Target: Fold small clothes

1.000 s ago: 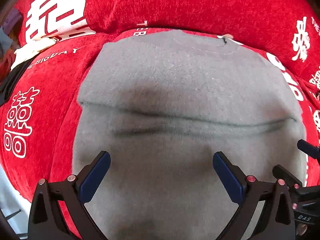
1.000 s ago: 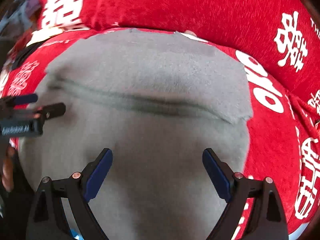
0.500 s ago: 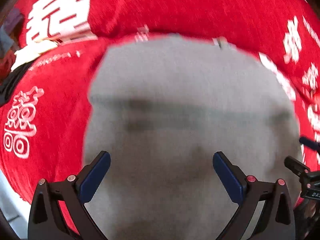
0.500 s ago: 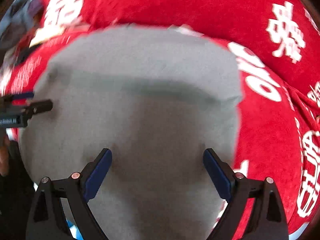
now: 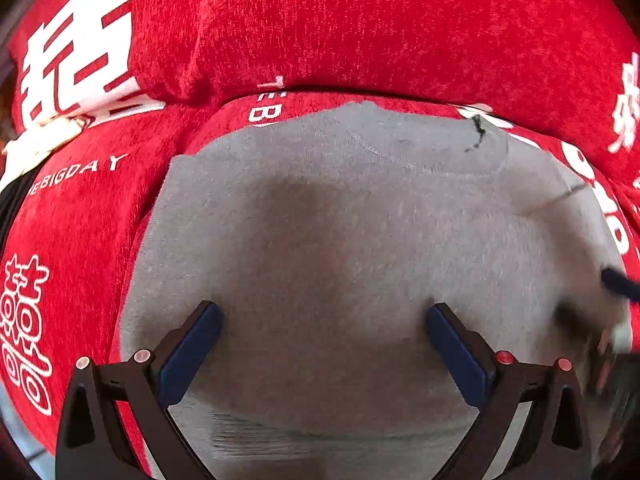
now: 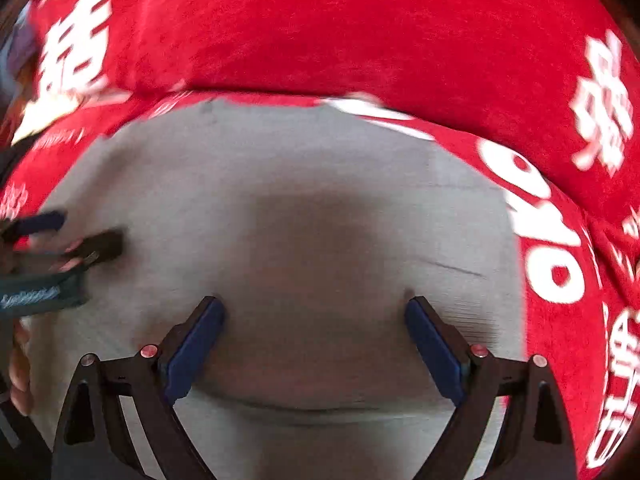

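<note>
A grey garment (image 5: 360, 216) lies flat on a red cloth with white characters (image 5: 80, 220). It also shows in the right wrist view (image 6: 280, 184). My left gripper (image 5: 322, 320) is open, its blue pads spread wide just above the garment's near part. My right gripper (image 6: 314, 314) is open in the same way, over the garment's right half. Each gripper shows blurred at the edge of the other's view: the right one (image 5: 616, 284) and the left one (image 6: 60, 236). Neither holds anything. A fold line crosses the garment near the bottom.
A red cushion or raised fold of the same cloth (image 5: 360, 32) runs along the far side behind the garment. A white and black item (image 5: 36, 144) lies at the far left edge. Red cloth (image 6: 568, 320) surrounds the garment.
Both grippers have moved forward and lower over the garment. The dark crease that crossed the garment's middle now lies low in view, near the grippers' bases. Both stay open.
</note>
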A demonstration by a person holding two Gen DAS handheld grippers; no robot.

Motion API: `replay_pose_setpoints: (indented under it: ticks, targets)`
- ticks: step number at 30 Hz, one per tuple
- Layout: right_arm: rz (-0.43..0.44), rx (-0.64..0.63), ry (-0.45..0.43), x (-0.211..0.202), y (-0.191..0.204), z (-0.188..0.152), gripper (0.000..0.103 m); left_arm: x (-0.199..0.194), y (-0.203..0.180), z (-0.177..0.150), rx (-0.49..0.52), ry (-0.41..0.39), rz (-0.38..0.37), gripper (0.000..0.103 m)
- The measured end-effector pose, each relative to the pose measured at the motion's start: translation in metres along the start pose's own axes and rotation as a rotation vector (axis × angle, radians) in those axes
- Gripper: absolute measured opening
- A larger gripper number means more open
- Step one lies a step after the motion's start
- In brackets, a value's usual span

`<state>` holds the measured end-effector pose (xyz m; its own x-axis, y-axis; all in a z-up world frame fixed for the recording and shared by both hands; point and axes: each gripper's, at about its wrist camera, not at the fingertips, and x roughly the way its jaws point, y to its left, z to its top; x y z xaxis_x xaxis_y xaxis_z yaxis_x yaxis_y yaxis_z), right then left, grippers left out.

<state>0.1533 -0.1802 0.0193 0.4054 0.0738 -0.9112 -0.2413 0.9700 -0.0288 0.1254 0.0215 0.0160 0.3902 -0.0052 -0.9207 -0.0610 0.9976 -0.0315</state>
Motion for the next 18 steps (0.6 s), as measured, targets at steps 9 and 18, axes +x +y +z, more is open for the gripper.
replay_pose_setpoints:
  ticks: [9,18]
  targets:
    - [-0.024,0.114,0.011,-0.009,-0.039,0.009,0.094,-0.011,0.008,0.022,-0.070,-0.020,-0.007,0.103]
    - [-0.017,0.018,0.040,0.025,0.017,0.042,0.094,0.037,0.021,0.058,-0.115,0.028,0.065,0.103]
